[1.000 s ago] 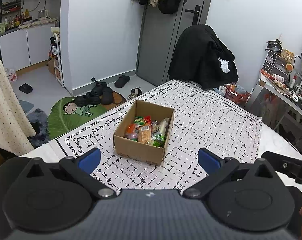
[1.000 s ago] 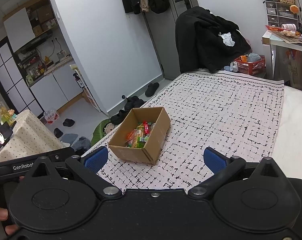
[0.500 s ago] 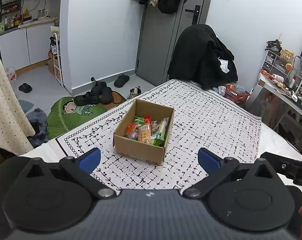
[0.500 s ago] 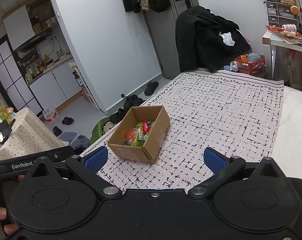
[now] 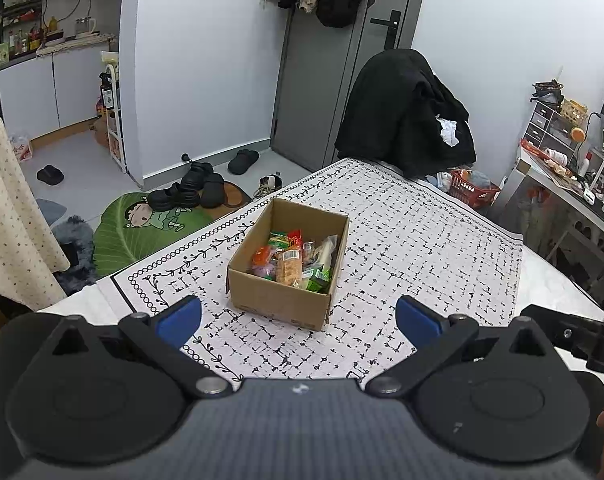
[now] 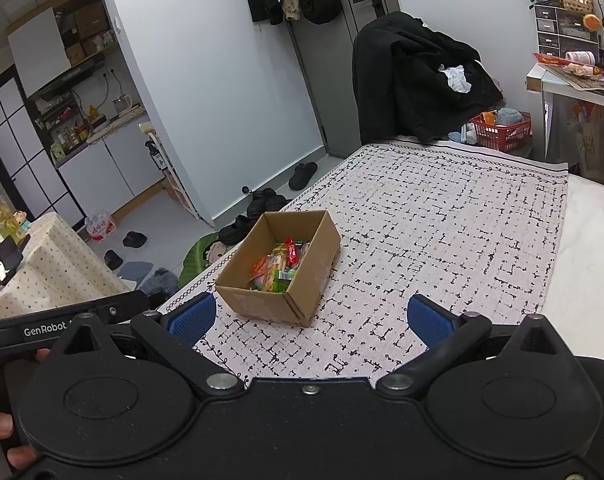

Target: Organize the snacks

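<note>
Snack packets (image 5: pixel 290 260), light, crinkly and best pinched at a sealed edge, are heaped in a cardboard box (image 5: pixel 276 302); both grippers' jaws are held apart, empty.

Left claw (image 5: pixel 298 322) and right claw (image 6: pixel 308 320) both gape wide, empty.

A broad flat surface, white at its bare edges (image 6: pixel 590 248), fills the middle of the room. Over most of it lies a pale cloth (image 5: pixel 422 248) printed with short black dashes in a rough grid and edged with a border of loops and leafy sprigs. One open cardboard box (image 5: pixel 280 300) sits directly on the cloth, nearer its left border than its right, a corner turned this way. Inside it lies a heap of packaged snacks (image 5: pixel 294 260) in orange, red and green wrappers. The rest of the cloth carries nothing that I can make out.
</note>
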A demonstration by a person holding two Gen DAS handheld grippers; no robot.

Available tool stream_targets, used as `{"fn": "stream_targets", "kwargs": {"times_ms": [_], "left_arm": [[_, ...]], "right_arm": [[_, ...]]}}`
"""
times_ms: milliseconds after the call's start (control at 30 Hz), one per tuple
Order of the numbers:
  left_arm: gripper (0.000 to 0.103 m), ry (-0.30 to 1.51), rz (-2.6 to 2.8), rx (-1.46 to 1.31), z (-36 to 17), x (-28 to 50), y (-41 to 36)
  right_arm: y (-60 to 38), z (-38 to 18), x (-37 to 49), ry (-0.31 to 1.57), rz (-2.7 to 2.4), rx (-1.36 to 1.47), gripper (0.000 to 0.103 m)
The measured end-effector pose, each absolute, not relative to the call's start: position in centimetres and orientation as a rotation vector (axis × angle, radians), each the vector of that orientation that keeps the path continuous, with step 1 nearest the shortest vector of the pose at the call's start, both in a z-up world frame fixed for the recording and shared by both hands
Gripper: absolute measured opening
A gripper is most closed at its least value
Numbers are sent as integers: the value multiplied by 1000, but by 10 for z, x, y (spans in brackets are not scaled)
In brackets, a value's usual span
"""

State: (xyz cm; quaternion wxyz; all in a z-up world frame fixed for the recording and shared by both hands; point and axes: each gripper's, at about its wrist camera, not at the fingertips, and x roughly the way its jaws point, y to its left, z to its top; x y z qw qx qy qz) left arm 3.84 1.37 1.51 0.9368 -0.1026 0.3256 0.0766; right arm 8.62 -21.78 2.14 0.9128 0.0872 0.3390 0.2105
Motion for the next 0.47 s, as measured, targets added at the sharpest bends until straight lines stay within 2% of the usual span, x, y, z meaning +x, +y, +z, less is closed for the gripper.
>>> {"fn": "stream_targets", "kwargs": {"times_ms": [467], "left_arm": [[103,666,154,-200,14,36,15]], "right_arm": [[-217,17,87,709,433,166,103]]}}
